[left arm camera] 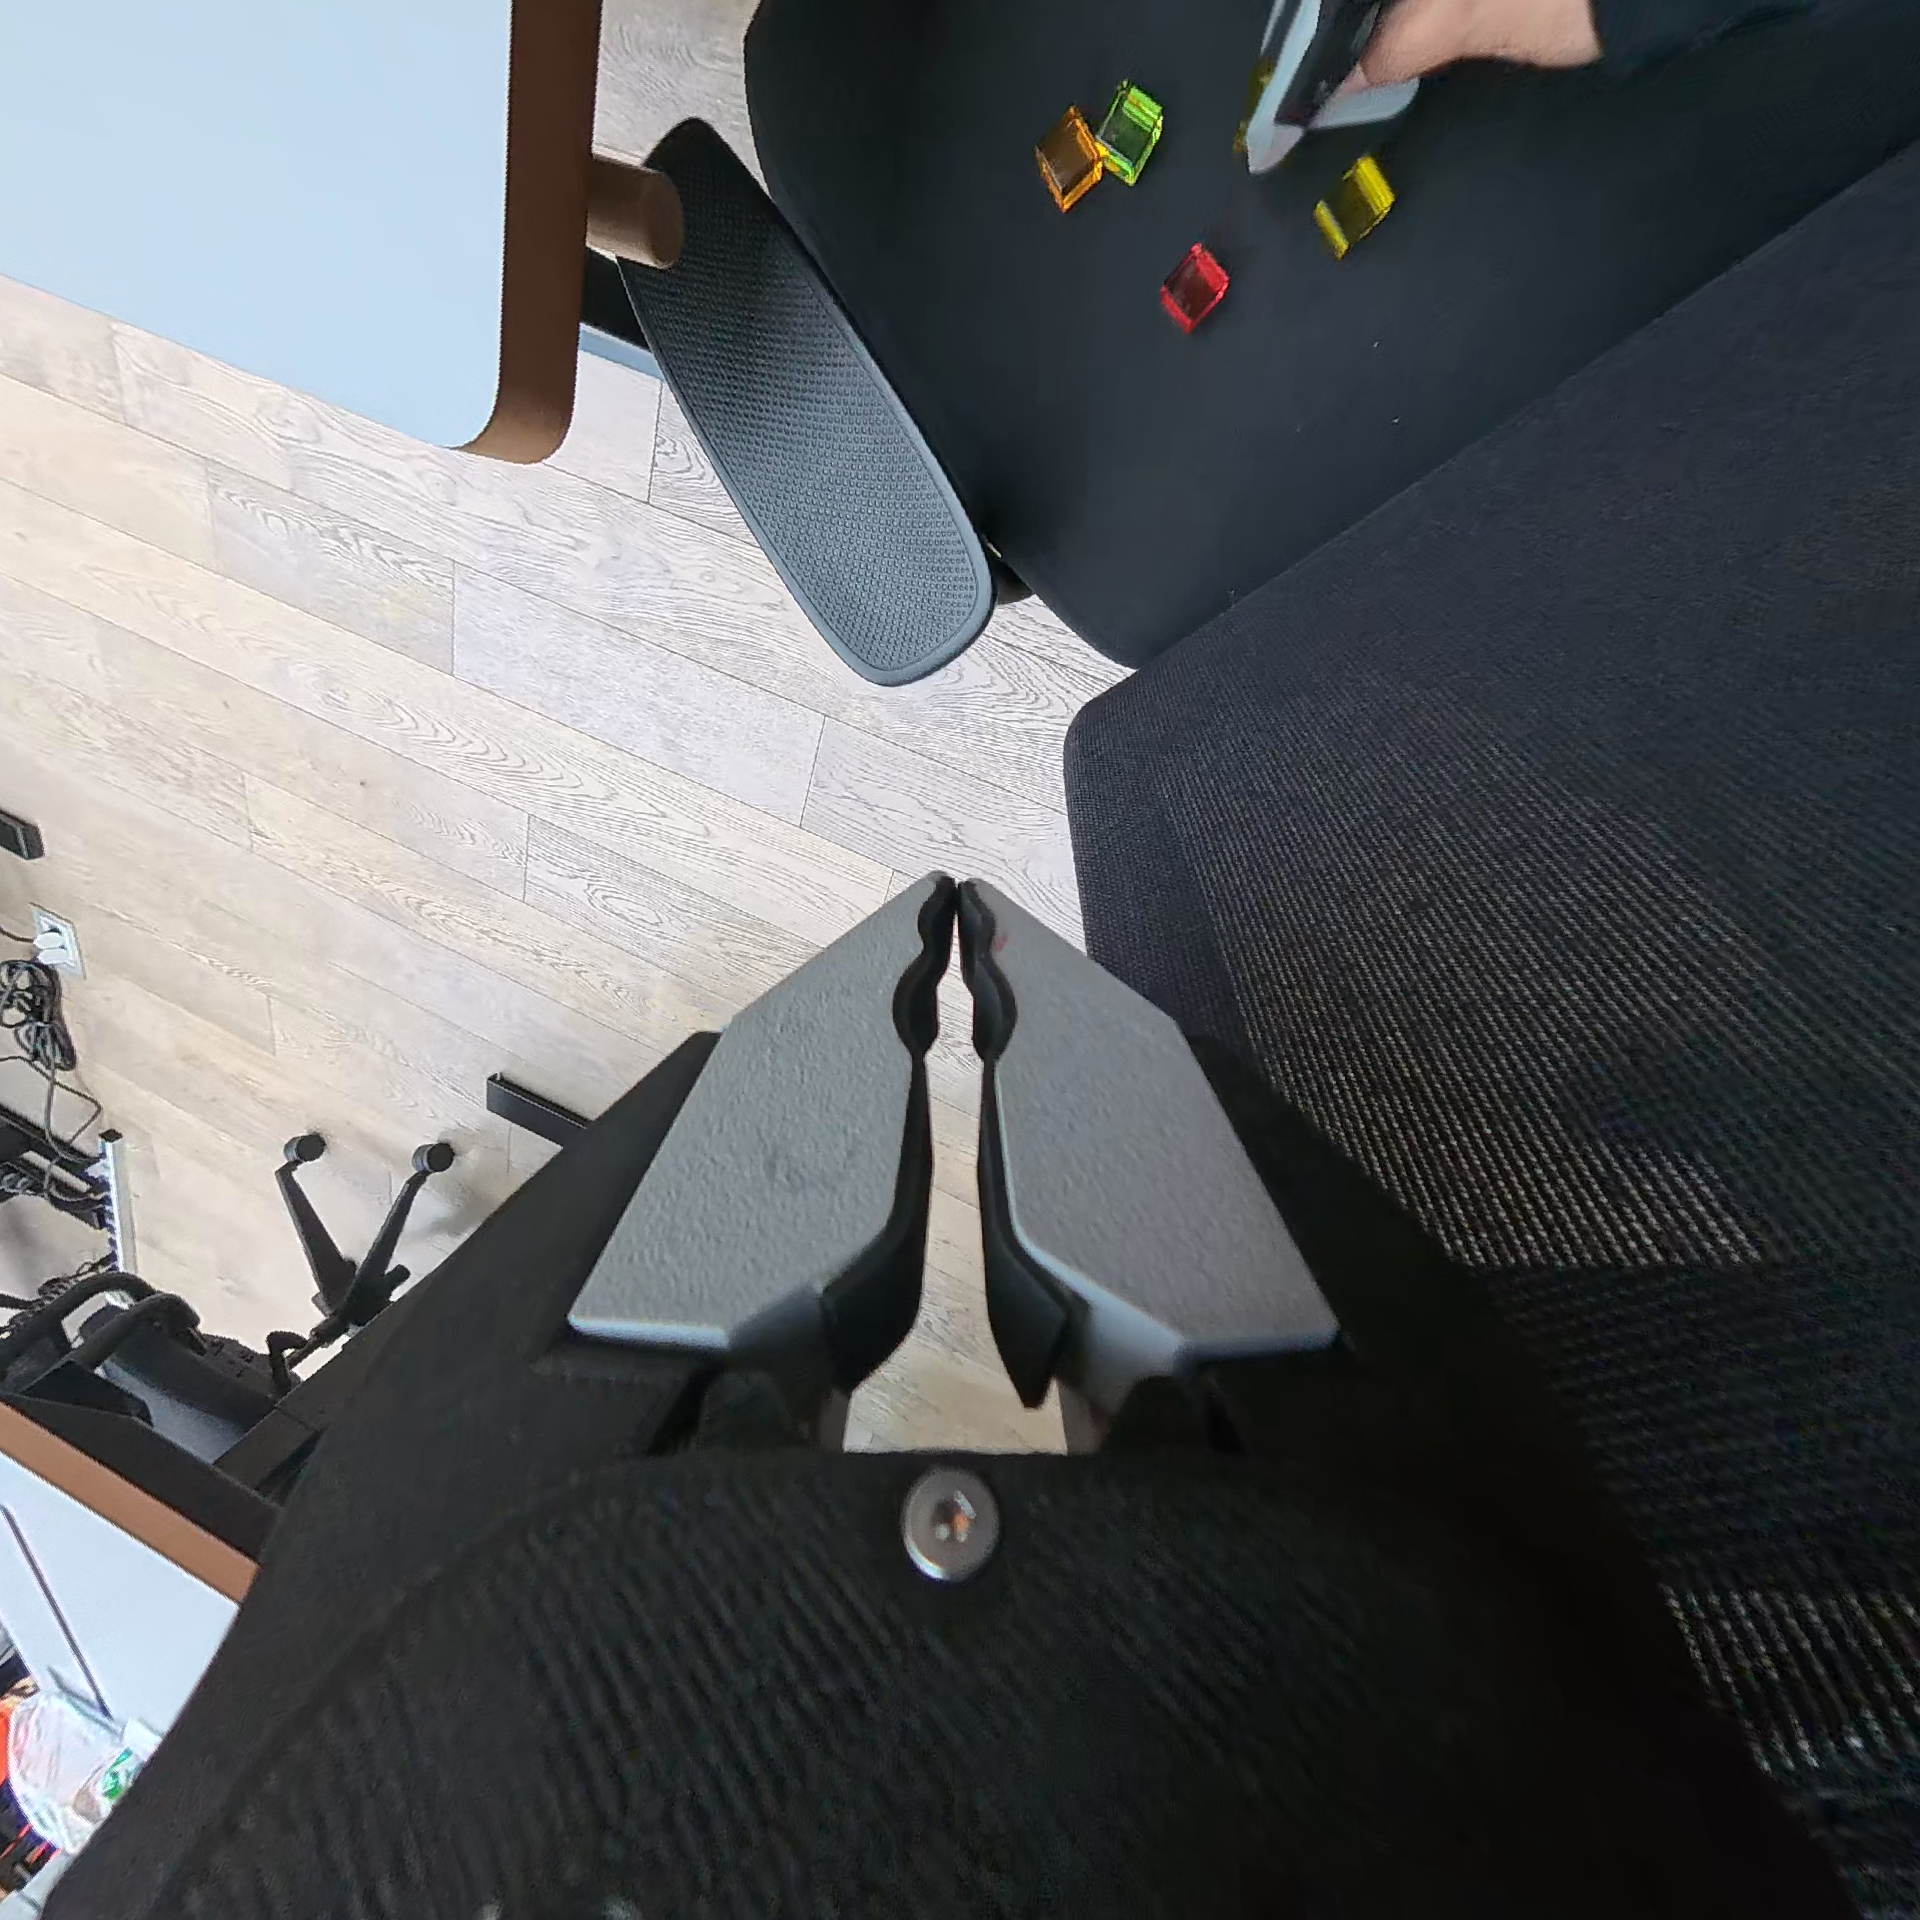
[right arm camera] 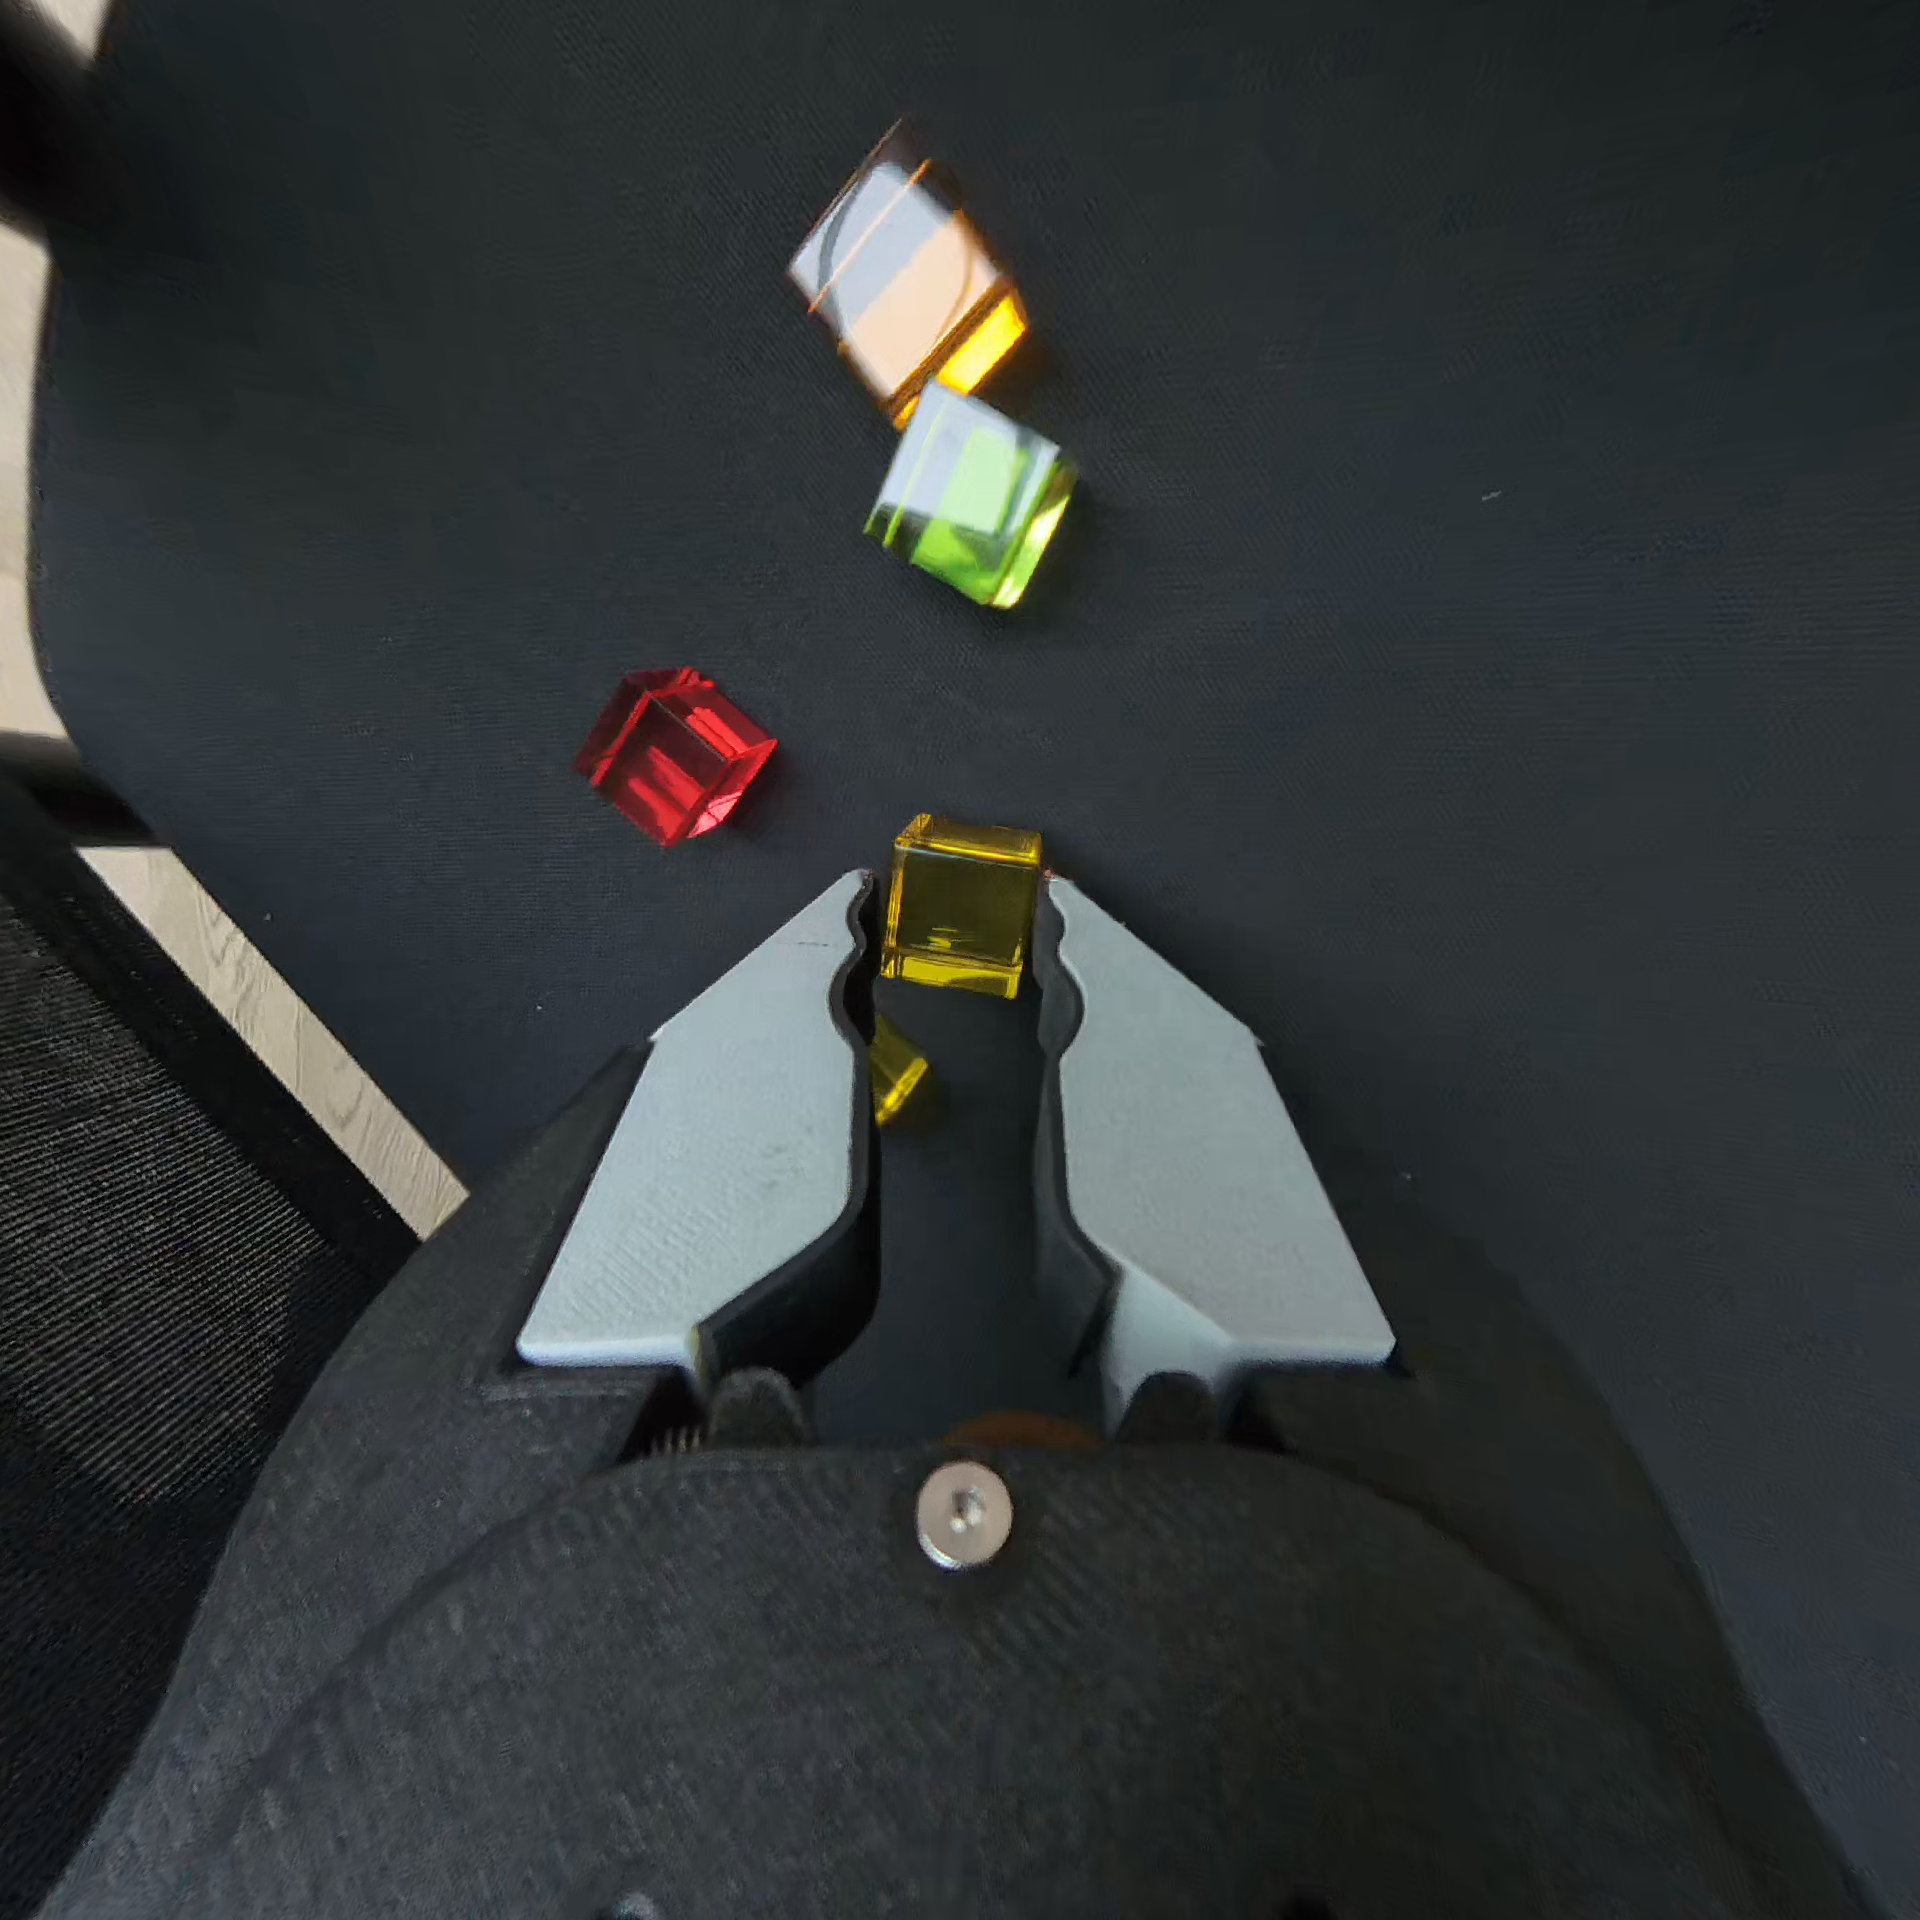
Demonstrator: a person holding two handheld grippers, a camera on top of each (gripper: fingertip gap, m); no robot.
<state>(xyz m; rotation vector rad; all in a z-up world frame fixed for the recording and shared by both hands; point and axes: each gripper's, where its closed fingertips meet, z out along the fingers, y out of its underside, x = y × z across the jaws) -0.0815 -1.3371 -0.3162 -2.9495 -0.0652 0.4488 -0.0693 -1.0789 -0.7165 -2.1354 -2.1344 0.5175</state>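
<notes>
The right gripper is clamped on a yellow cube, which sits squarely between its fingertips, both pads pressed against its sides, lifted clear of the black seat cushion. Just below it, between the fingers and half hidden by the left one, a second yellow cube lies on the cushion. A little ahead and to the left rests a red cube, apart from the others. Farther on, a green cube and an orange cube lie touching at a corner. The left gripper has its fingertips pressed together with nothing between them, and hangs over pale wood-grain floor beside the edge of a dark woven chair seat, well away from the cubes. Only the left wrist view shows the wider room: a perforated armrest, a light tabletop with a brown edge, chair legs and cables at the left edge, and, far off, a hand holding the right gripper over the cubes.
</notes>
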